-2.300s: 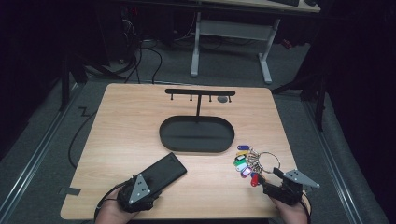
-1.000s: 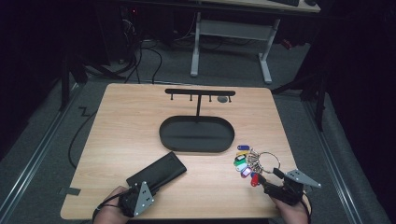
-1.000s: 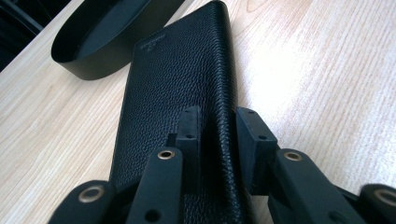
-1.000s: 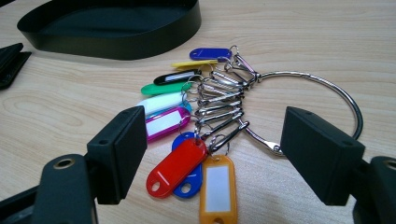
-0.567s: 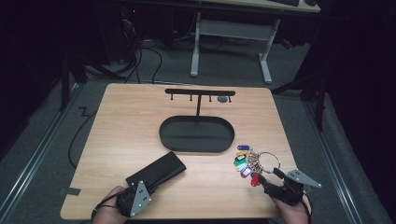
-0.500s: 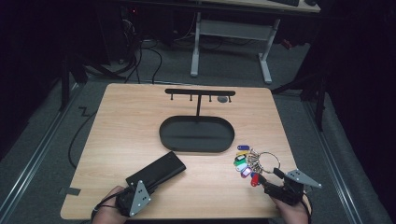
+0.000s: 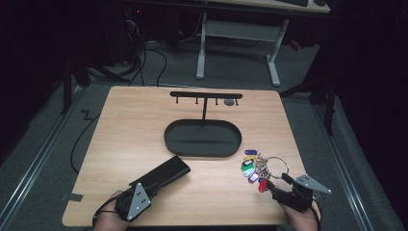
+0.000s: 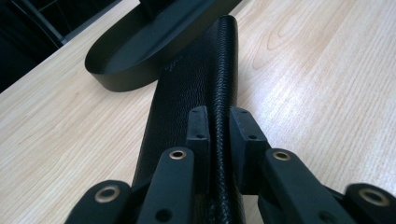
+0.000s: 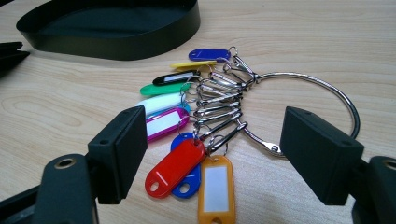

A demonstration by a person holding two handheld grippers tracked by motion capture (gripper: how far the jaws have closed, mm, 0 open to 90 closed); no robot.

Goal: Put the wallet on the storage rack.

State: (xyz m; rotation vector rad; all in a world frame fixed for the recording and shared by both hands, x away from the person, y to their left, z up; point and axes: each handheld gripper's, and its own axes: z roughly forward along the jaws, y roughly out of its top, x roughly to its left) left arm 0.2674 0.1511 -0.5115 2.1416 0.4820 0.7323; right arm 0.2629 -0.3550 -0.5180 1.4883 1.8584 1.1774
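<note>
Wallet (image 8: 196,88) leather sits pinched between the jaws of the left gripper (image 8: 219,133), which are closed almost fully on its near edge, the rest of the black case stretching away from the gripper toward the dark oval tray (image 8: 140,51) ahead. In the high view the same wallet (image 7: 161,175) lies flat on the wooden table (image 7: 134,130), its near end under the left gripper (image 7: 139,195). The right gripper (image 9: 212,158) stands wide open and holds nothing; a key ring (image 9: 322,98) with its fan of coloured tags (image 9: 175,165) lies on the table just ahead of and between its jaws, untouched. The grip on the wallet looks narrow and close to one end, so I judge that lifting it could let the long far end sag or twist out. The smooth rounded spine might also slip between the pads. On the other side, closing on loose tags rather than the ring itself could leave the bunch dangling or sliding free.
</note>
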